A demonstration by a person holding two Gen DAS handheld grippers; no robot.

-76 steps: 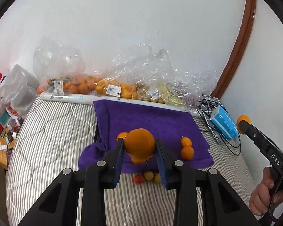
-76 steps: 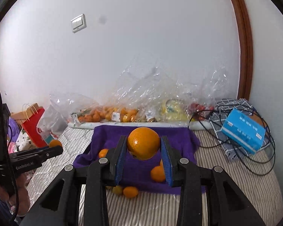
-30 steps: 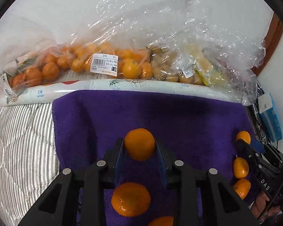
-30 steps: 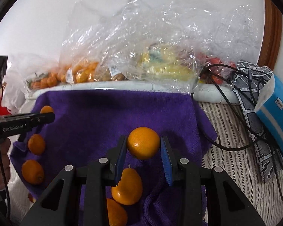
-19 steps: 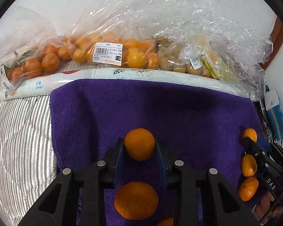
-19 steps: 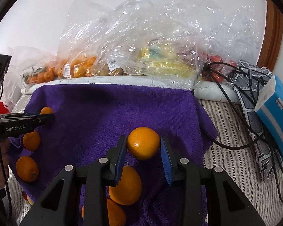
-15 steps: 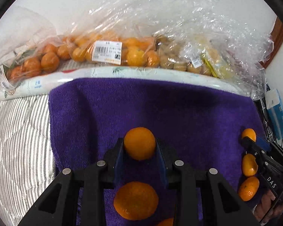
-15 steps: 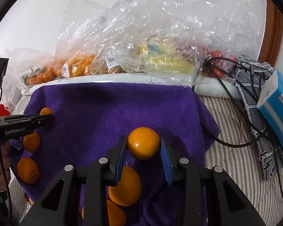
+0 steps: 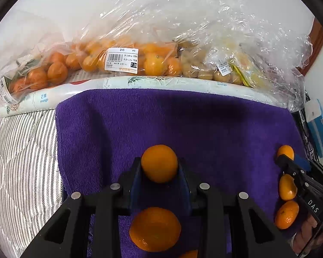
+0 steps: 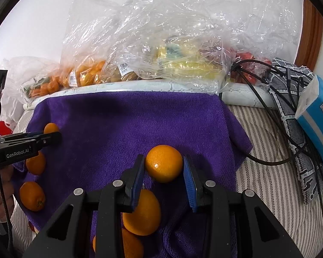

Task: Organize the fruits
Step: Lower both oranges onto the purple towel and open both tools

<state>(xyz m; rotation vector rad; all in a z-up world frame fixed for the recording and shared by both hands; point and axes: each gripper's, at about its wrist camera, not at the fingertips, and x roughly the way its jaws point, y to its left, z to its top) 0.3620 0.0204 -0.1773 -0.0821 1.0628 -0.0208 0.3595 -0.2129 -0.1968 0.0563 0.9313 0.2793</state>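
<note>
My left gripper [image 9: 159, 167] is shut on an orange [image 9: 159, 163], low over the purple towel [image 9: 161, 118]. A second orange [image 9: 155, 229] lies on the towel under its jaws. My right gripper [image 10: 164, 168] has an orange [image 10: 164, 163] between its jaws, with small gaps showing at both pads. More oranges [image 10: 141, 211] lie on the towel [image 10: 122, 124] below it. Each gripper shows in the other's view, at the right edge of the left wrist view [image 9: 290, 161] and the left edge of the right wrist view [image 10: 51, 136].
Clear plastic bags of oranges [image 9: 97, 62] and other fruit [image 10: 172, 62] lie along the wall behind a white roll [image 9: 140, 81]. A blue tissue box [image 10: 316, 118] and black cables [image 10: 269, 111] lie at the right. The striped bedding [image 9: 21, 161] surrounds the towel.
Both grippers moved forward and down over the towel with their oranges. In the last half second the right jaws have spread slightly from their orange; the left is nearly still.
</note>
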